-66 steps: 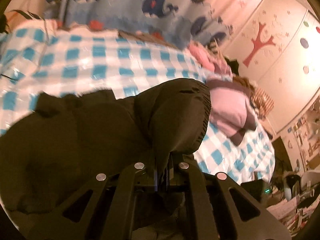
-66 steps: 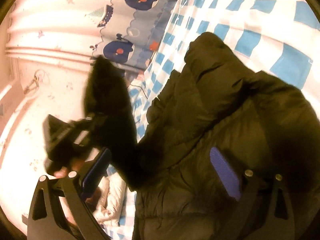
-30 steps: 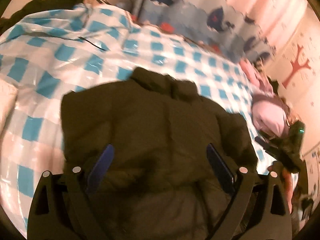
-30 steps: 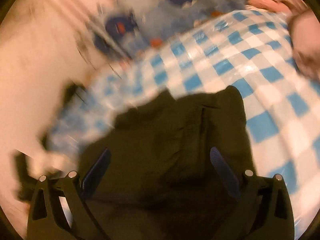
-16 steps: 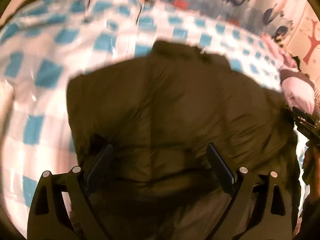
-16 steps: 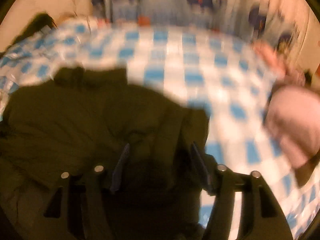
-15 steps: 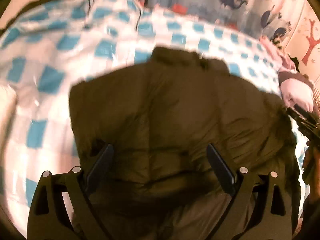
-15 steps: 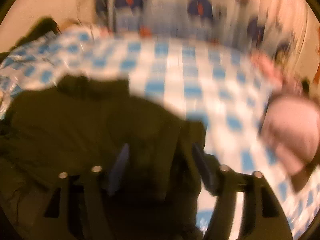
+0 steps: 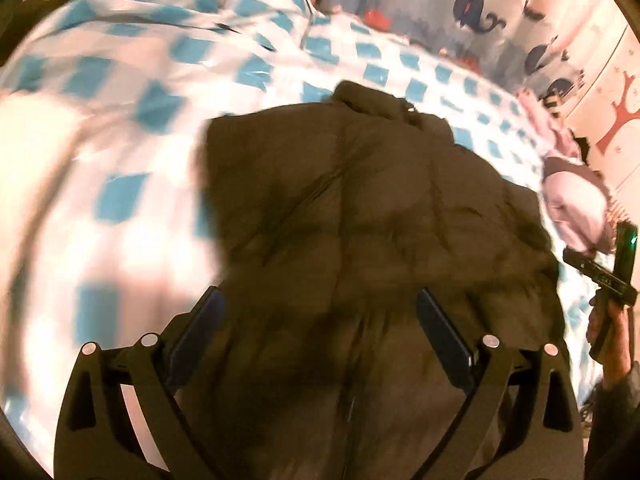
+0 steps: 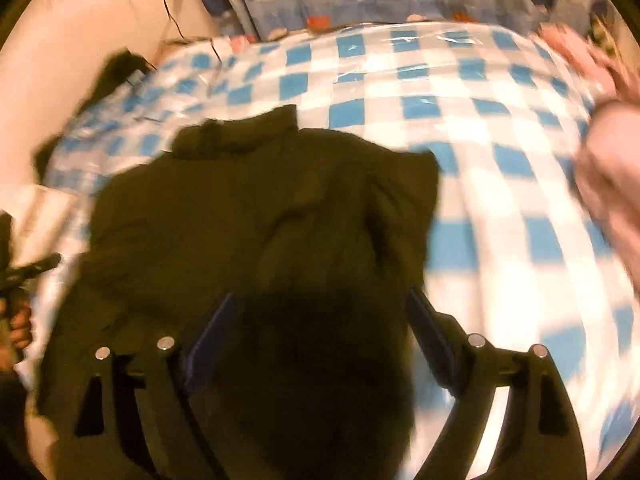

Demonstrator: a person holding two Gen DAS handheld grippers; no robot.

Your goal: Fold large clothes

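Directly under both spread-jawed grippers, left (image 9: 320, 332) and right (image 10: 320, 332), lies the dark jacket (image 9: 360, 208), seemingly unheld.

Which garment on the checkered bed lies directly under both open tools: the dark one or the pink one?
The dark puffy jacket; the pink garment lies apart near the bed's right edge, beyond the left tool and right tool.

Left black two-finger gripper (image 9: 318, 334): matte black linkage arms with triangular cut-outs, silver round pivot screws, dark blue flat finger pads (image 9: 442, 338). Right black two-finger gripper (image 10: 316, 330): identical build. Its handheld black body carries a green indicator light. Bare-skinned right hand (image 9: 610, 334) with grey sleeve cuff.
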